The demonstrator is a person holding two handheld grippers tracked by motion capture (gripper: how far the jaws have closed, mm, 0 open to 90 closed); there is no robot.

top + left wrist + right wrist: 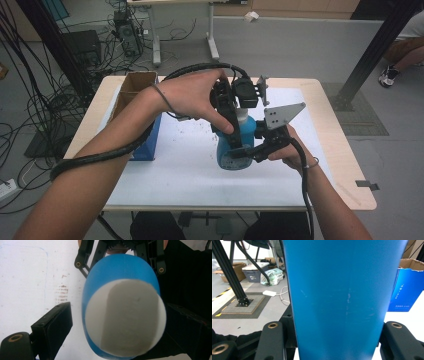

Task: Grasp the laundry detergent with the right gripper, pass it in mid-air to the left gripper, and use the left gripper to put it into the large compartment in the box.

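Blue bottle (231, 145) stands upright, apparently cap up.

My table (345, 165) has a pale wooden top with a white sheet (190, 175) spread over most of it, speckled with small brown marks. A blue cardboard box (145, 135) stands open at its left edge. Beyond it the grey floor (300, 55) carries tangled black cables (30, 115), a computer tower (125, 35) and the white legs of a desk (210, 40). Black metal struts (380, 45) rise at the right, near a seated person's shoe (387, 76).
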